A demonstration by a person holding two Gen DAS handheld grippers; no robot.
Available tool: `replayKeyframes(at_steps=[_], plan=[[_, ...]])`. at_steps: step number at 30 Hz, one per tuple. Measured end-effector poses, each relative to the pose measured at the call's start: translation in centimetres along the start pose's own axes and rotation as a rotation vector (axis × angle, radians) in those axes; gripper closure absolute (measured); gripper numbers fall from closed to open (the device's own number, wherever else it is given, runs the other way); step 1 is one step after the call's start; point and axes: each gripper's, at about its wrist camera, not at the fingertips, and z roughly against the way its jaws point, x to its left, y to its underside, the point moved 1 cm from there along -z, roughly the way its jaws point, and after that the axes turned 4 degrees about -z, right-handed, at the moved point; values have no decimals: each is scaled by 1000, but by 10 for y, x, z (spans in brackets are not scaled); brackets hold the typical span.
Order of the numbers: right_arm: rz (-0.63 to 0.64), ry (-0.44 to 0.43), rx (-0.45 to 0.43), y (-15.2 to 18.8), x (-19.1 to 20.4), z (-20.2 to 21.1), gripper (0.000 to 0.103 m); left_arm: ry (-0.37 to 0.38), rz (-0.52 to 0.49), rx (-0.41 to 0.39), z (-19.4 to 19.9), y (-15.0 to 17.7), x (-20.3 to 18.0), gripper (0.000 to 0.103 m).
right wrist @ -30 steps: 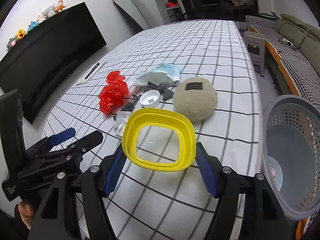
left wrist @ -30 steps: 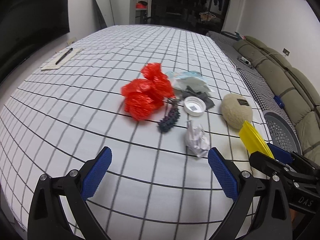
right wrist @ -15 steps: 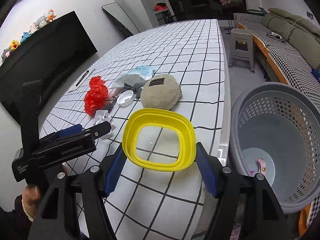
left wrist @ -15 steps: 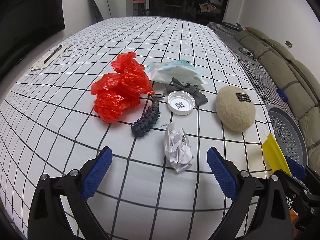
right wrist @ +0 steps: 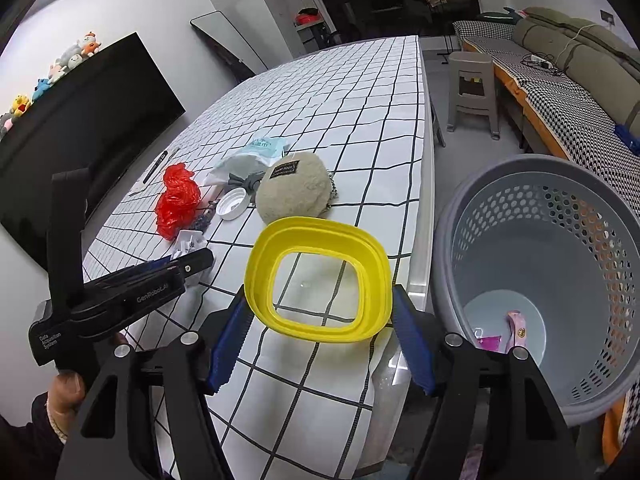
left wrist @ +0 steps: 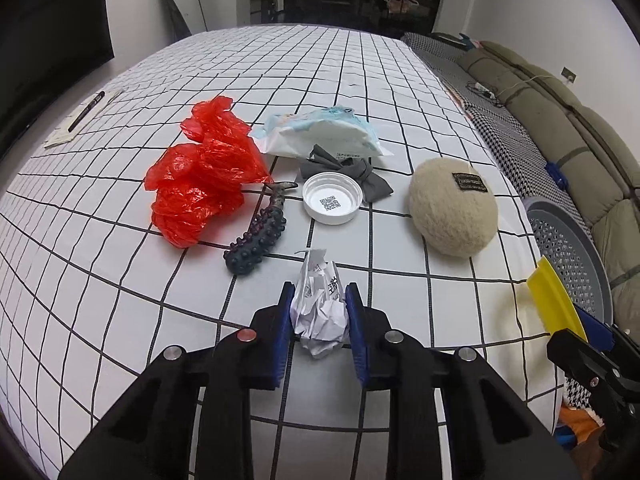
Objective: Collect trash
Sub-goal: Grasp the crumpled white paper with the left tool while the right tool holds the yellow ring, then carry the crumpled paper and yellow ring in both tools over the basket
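A crumpled white paper ball (left wrist: 320,312) lies on the checked tablecloth (left wrist: 120,320). My left gripper (left wrist: 320,292) has its jaws closing on the ball, and both blue pads touch its sides. My right gripper (right wrist: 320,300) is shut on a yellow square lid frame (right wrist: 320,236) and holds it over the table's right edge, beside the grey perforated basket (right wrist: 444,248). In the left wrist view the lid (left wrist: 554,300) shows edge-on at the right. A red plastic bag (left wrist: 200,184), a white cap (left wrist: 332,200) and a dark knobbly piece (left wrist: 260,240) lie beyond the ball.
A wipes pack (left wrist: 324,136), a grey cloth (left wrist: 372,184) and a beige fluffy pouch (left wrist: 452,216) lie further back. A pen (left wrist: 86,112) rests at the far left. The basket on the floor holds a few pink scraps (right wrist: 512,328). A stool (right wrist: 472,80) and sofa stand behind.
My left gripper moved forward over the paper ball and its jaws closed from wide apart onto it. The right gripper carried the yellow lid to the table's edge by the basket.
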Motion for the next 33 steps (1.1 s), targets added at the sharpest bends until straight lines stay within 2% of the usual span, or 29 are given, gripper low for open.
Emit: replayKeyframes(at_steps=[9, 17, 27, 33], plan=[[1, 8, -23, 4, 0, 12, 37, 30, -37, -54, 26, 5, -12, 78], [-26, 38, -56, 11, -20, 31, 37, 90, -111, -80, 38, 5, -54, 78], [-142, 157, -132, 18, -92, 68, 37, 168, -244, -88, 35, -4, -134, 78], [-204, 240, -154, 17, -131, 84, 37, 205, -313, -55, 20, -6, -180, 78]])
